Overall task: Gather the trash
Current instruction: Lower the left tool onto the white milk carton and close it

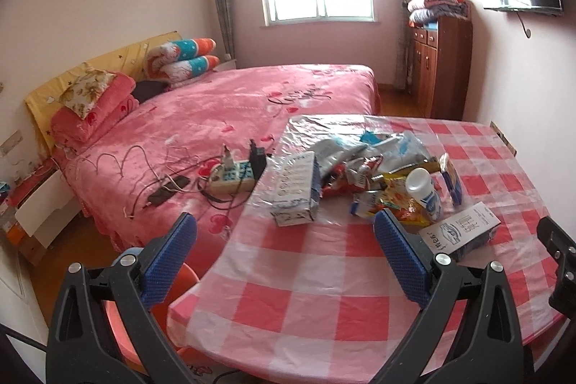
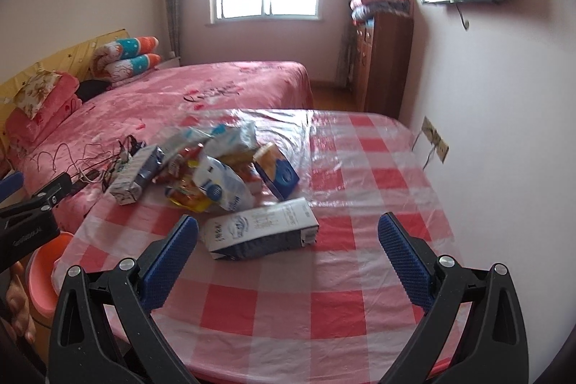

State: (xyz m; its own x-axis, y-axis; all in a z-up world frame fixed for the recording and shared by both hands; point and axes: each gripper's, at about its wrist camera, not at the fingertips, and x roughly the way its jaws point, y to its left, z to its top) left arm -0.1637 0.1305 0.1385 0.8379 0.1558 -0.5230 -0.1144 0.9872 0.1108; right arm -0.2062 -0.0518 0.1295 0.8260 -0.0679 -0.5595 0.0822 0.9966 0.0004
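I am holding my left hand-held gripper [image 1: 284,233] with its blue-padded fingers spread wide, pinching nothing, over the near edge of the round worktop covered in a red-and-white checked plastic cloth [image 1: 324,294]. My right hand-held gripper [image 2: 288,236] is likewise gaping apart and gripping nothing, hovering above the same worktop [image 2: 324,294].

The trash is sitting in a loose heap on the worktop, toward the side nearest the pink-covered bed [image 1: 216,103]. Closest to my right hand-held gripper, a flattened white-and-dark-blue milk carton with printed lettering [image 2: 261,233] is lying on its side, slightly apart from the heap and just beyond my left finger pad. In the left wrist view that same carton [image 1: 462,231] is showing just right of my right finger pad. Behind it, a white plastic bottle with a blue label [image 2: 225,188] is lying tilted among crumpled yellow-and-red snack wrappers [image 2: 187,193]. Another crushed white-and-blue carton [image 1: 295,188] is lying at the heap's bed-side edge, touching the wrappers. A small blue-and-orange box [image 2: 275,170] is standing tilted at the heap's far-right side. Crinkled white-and-blue plastic bags [image 1: 392,146] are piling up at the back of the heap.

On the bed beside the worktop, a white power strip with tangled cables [image 1: 230,177] is resting.
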